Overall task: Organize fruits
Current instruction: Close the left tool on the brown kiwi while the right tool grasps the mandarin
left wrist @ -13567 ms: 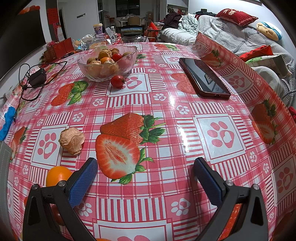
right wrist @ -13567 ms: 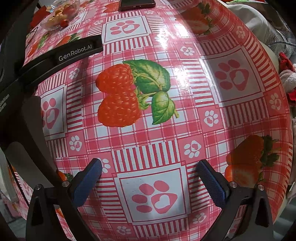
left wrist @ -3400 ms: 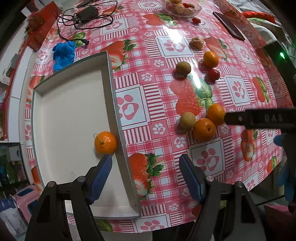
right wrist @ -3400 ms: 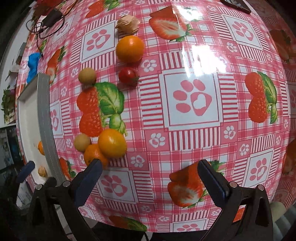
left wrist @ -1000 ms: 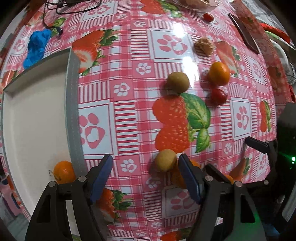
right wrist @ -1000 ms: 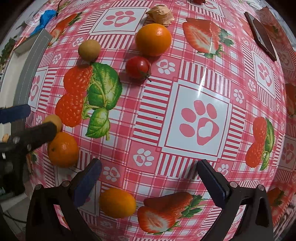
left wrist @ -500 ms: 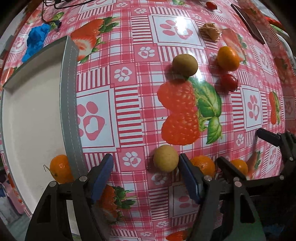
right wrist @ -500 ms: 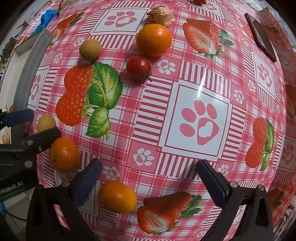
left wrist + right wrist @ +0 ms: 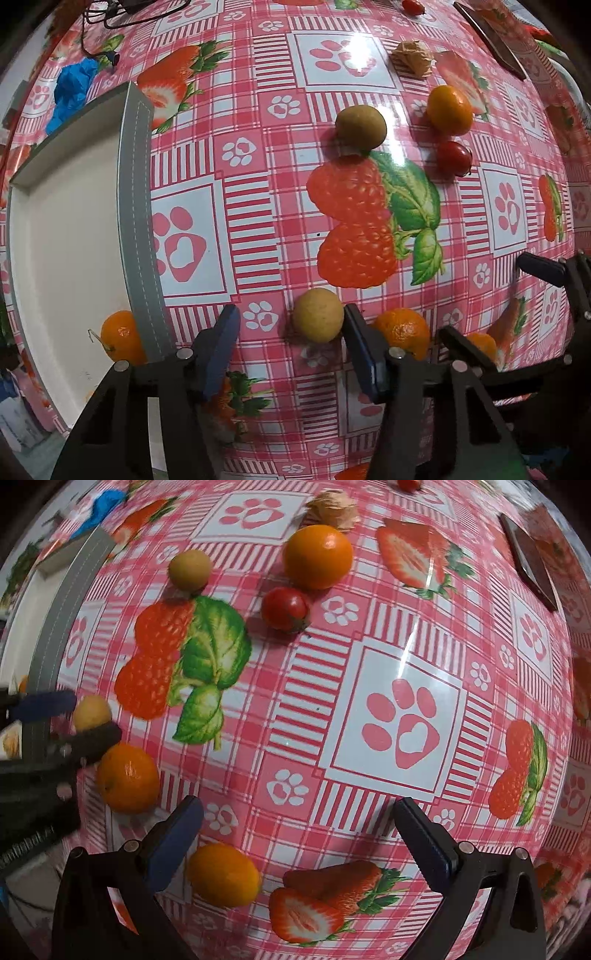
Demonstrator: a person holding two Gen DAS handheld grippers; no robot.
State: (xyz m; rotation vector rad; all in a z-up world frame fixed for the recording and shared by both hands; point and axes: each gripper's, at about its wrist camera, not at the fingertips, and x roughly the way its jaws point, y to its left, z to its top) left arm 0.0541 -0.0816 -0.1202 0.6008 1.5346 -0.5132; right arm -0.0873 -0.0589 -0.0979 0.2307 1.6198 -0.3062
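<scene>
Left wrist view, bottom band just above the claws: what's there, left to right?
Orange in the white tray → tray's grey wall → left claw, closing around the yellowish round fruit → orange on the tablecloth → second orange, partly hidden.

Glossy strawberry-print tablecloth, lamp glare
</scene>
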